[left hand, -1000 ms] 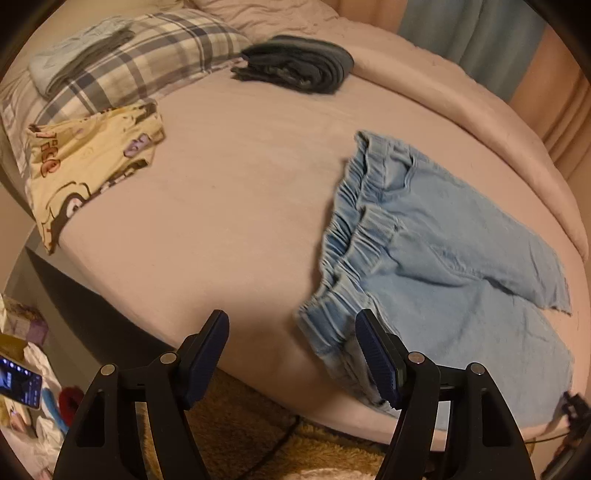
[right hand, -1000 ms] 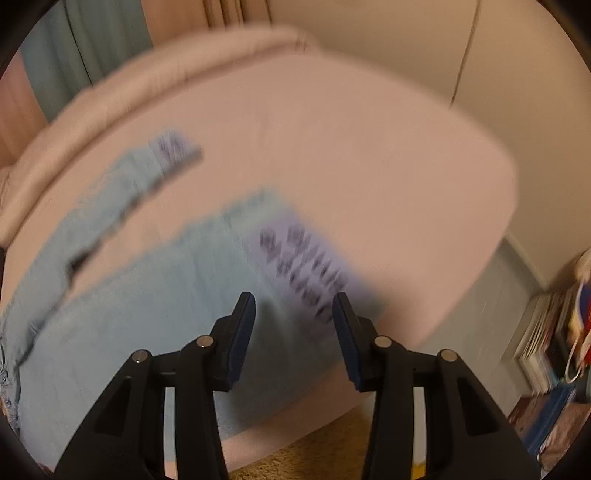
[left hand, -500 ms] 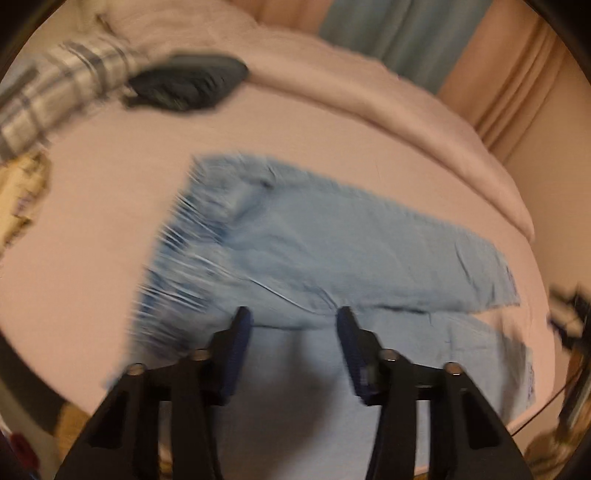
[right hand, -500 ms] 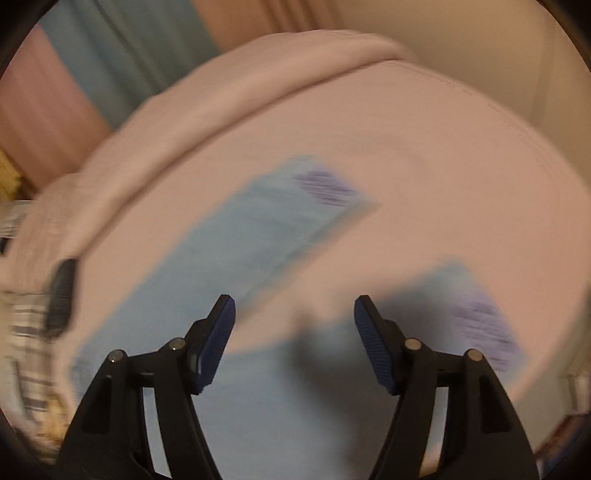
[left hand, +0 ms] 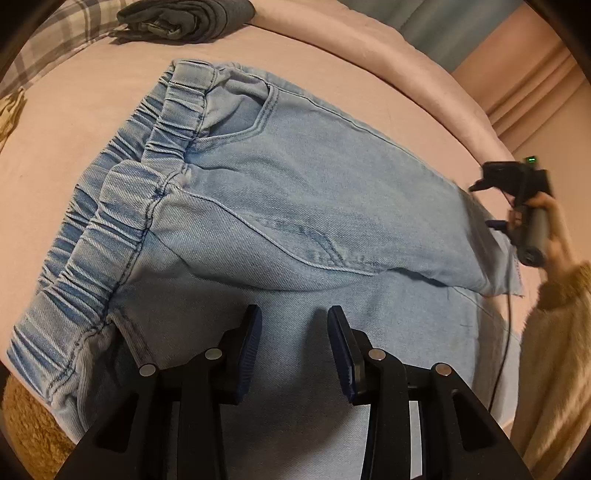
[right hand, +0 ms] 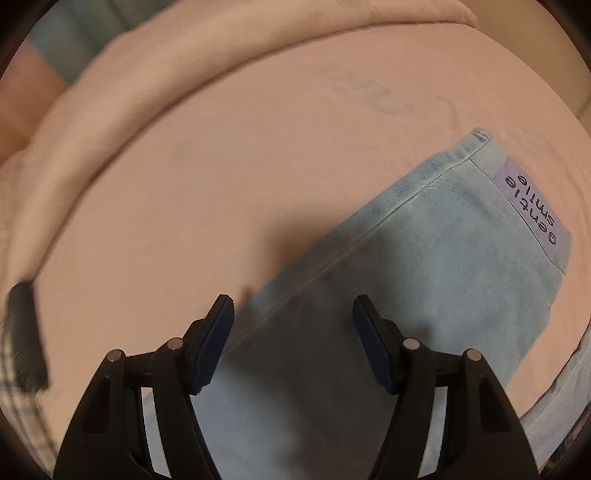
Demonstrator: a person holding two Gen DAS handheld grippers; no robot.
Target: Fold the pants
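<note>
Light blue denim pants (left hand: 295, 192) lie flat on the pink bed, elastic waistband at the left, legs running right. My left gripper (left hand: 294, 339) is open and empty, hovering over the near leg just below the crotch seam. In the right wrist view a pant leg (right hand: 424, 258) with a lilac printed hem label (right hand: 532, 206) lies on the sheet. My right gripper (right hand: 293, 332) is open and empty above that leg's edge. The right gripper also shows in the left wrist view (left hand: 517, 206), held in a hand at the leg hems.
A folded dark garment (left hand: 184, 18) lies at the back on a plaid cloth (left hand: 48, 48). A rolled pink blanket (right hand: 184, 74) runs along the far side. A tan carpet (left hand: 26, 424) shows below the bed's near edge.
Both grippers have moved in over the pants and now sit lower and closer to the fabric. The left moved from the waistband corner to the near leg; the right to the far leg.
</note>
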